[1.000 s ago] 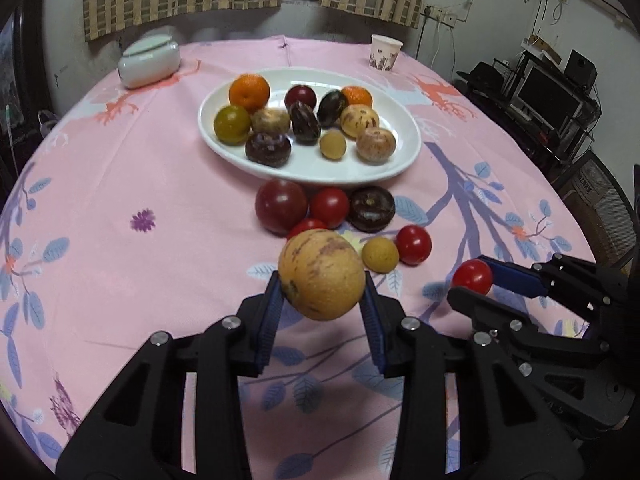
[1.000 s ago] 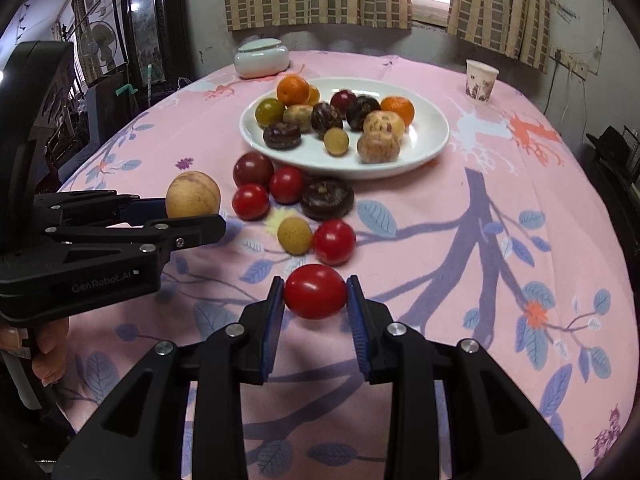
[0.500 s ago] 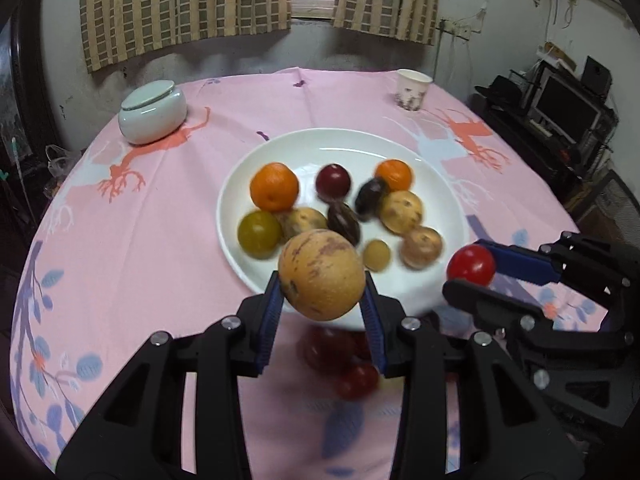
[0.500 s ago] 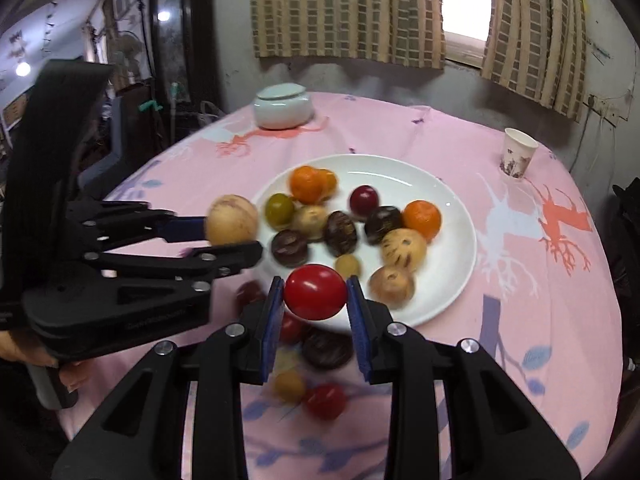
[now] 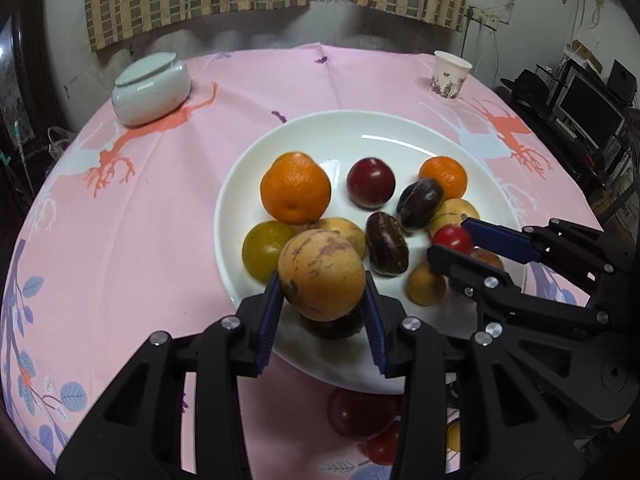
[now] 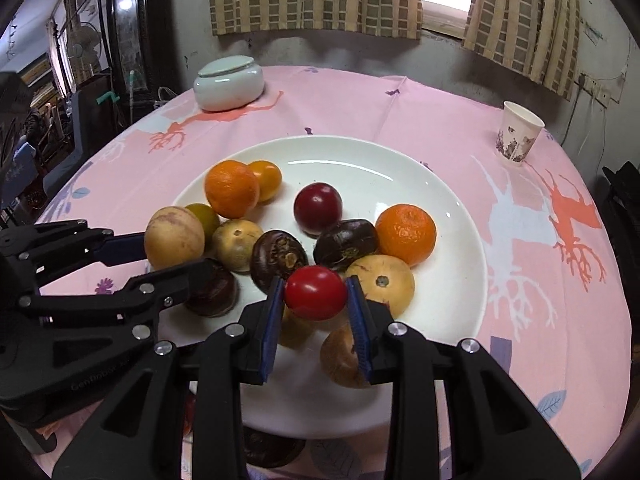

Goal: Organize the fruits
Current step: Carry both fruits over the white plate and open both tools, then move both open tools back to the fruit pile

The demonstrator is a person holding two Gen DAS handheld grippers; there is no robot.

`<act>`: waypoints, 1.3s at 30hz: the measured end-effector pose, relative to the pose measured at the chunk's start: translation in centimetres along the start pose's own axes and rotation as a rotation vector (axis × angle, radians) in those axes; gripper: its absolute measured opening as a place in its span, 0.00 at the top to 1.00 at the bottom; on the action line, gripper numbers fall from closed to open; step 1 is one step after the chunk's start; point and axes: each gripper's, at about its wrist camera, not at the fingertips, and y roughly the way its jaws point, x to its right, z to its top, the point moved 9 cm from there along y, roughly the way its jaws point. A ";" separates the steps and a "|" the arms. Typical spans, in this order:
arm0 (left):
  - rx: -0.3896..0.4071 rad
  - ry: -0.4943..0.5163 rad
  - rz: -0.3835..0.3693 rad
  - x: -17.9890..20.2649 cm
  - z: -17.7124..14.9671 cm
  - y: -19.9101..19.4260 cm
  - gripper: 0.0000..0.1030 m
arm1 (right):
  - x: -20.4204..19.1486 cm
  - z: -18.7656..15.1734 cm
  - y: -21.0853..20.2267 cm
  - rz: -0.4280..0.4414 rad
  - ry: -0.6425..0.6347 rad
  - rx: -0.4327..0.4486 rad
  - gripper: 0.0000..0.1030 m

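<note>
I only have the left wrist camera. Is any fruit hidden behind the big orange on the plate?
Observer: Yes. The right wrist view shows a small yellow-orange fruit tucked against the far side of the big orange.
Operator: Is the red tomato sitting square in the right claw?
Observer: Yes. The red tomato sits centred in the right claw with both pads touching it, though the jaws have just been opening slightly.
Operator: What is beneath it?
Observer: A tan fruit lies on the plate just below the tomato, partly hidden by the claw.
</note>
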 end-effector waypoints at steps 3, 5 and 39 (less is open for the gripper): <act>0.005 -0.004 0.013 -0.1 -0.3 -0.1 0.58 | 0.1 -0.3 -0.3 -0.015 -0.002 0.002 0.62; 0.034 0.010 0.045 -0.3 -0.1 -0.9 0.54 | 0.7 -0.5 -1.0 -0.060 0.000 0.015 0.48; 0.133 0.097 -0.021 2.9 -12.0 -9.8 0.19 | -1.1 -14.5 -11.2 -0.021 0.071 0.072 0.37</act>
